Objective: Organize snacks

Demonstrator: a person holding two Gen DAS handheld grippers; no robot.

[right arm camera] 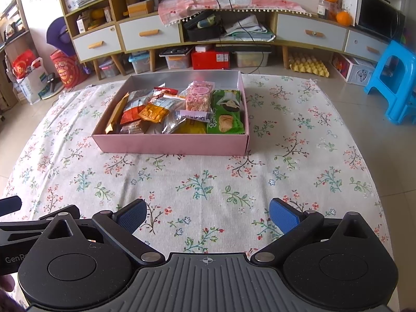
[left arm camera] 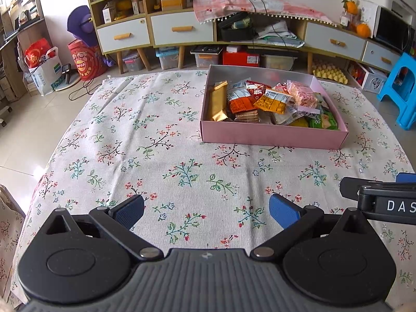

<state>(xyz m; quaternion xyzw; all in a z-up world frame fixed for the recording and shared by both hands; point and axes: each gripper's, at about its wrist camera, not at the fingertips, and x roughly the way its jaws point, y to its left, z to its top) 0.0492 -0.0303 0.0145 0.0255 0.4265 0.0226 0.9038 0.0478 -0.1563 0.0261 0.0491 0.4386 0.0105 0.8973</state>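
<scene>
Snacks fill a shallow pink box (right arm camera: 171,144) that sits on the floral cloth (right arm camera: 208,182) covering the desk. Inside the box, from the right wrist view, a gold wrapper (right arm camera: 115,115) leans along the left wall, an orange packet (right arm camera: 153,113) lies on top of the pile near the middle, a pink-speckled bar (right arm camera: 199,97) rests further back, and a green chip bag (right arm camera: 226,113) lies flat against the right wall. A yellow packet (right arm camera: 193,128) peeks out near the front wall, partly covered by the others. All the snacks I can see are inside the box; none lies loose on the cloth.

Both tools are low at the near edge of the desk, well apart from the box. The left tool (left arm camera: 206,212) has its blue pads (left arm camera: 283,212) spread wide with nothing between them, only the cloth showing below. The right tool (right arm camera: 206,213) is spread the same way and holds nothing. They are side by side: part of the right tool's black frame shows at the right edge of the left wrist view, and part of the left one shows at the left edge of the right wrist view.

Beyond the desk stands a long cabinet (right arm camera: 148,32) with white drawers, and a blue plastic stool (right arm camera: 392,78) is on the floor to the right.
</scene>
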